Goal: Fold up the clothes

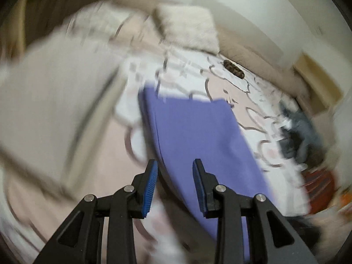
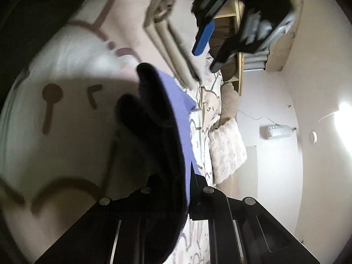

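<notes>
Purple garment [image 1: 198, 136] lies on the patterned bedsheet [image 1: 253, 101]; our right gripper [image 2: 187, 176] clamps its edge, our left gripper [image 1: 175, 176] gapes above it.

The left wrist camera looks down its two fingers at a purple garment [image 1: 198, 140] on a patterned bedspread [image 1: 248, 101], close and from above. The right wrist camera, rolled sideways, sits hard against the same cloth [image 2: 176, 118], facing the wall. Both views share the fluffy pillow [image 1: 189, 26], and the right also catches the left gripper [image 2: 203, 37].
</notes>
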Demonstrator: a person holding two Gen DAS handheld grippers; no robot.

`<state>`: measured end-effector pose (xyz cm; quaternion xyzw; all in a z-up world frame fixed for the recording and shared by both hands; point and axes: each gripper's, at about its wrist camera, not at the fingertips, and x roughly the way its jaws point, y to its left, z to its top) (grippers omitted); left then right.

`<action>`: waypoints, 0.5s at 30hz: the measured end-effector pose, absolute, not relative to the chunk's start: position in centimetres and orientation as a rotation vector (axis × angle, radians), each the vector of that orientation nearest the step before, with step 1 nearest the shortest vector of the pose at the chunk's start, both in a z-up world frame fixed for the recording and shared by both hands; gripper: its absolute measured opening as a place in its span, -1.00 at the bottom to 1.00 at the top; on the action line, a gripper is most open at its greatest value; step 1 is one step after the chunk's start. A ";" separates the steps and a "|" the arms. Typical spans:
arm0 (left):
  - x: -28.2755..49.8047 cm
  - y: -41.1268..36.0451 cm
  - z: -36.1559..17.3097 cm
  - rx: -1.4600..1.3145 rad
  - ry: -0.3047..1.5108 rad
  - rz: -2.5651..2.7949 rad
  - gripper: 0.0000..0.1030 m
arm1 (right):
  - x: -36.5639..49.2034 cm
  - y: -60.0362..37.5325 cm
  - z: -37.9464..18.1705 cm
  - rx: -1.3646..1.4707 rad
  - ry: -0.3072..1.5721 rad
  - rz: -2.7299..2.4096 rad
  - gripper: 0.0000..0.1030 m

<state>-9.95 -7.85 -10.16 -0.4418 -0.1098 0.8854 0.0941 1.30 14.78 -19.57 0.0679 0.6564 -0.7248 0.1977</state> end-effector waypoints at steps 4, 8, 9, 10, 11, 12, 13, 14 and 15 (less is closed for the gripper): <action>-11.3 -4.8 -10.3 -1.240 0.020 2.598 -0.38 | 3.0 17.5 -15.8 0.232 1.816 -1.953 -0.74; -9.5 -1.4 -12.7 -1.208 0.318 2.383 -0.32 | 5.9 19.8 -13.0 0.341 1.740 -1.881 -0.74; -8.9 -0.8 -13.8 -1.215 0.417 2.330 -0.32 | 7.1 20.3 -12.6 0.372 1.722 -1.861 -0.74; -8.4 -0.3 -14.8 -1.233 0.475 2.275 -0.32 | 8.8 20.5 -12.4 0.403 1.710 -1.837 -0.74; -8.0 0.1 -15.9 -1.251 0.532 2.218 -0.32 | 10.6 20.8 -12.3 0.433 1.697 -1.813 -0.74; -7.6 0.5 -17.2 -1.276 0.582 2.152 -0.32 | 11.7 21.0 -12.4 0.463 1.683 -1.796 -0.74; -7.4 0.8 -17.7 -1.285 0.611 2.116 -0.32 | 11.8 21.2 -12.7 0.493 1.668 -1.788 -0.74; -7.2 1.0 -17.9 -1.285 0.624 2.078 -0.32 | 11.8 21.4 -13.0 0.522 1.653 -1.781 -0.74; -7.1 1.3 -18.0 -1.283 0.630 2.042 -0.32 | 11.9 21.6 -13.4 0.552 1.637 -1.773 -0.74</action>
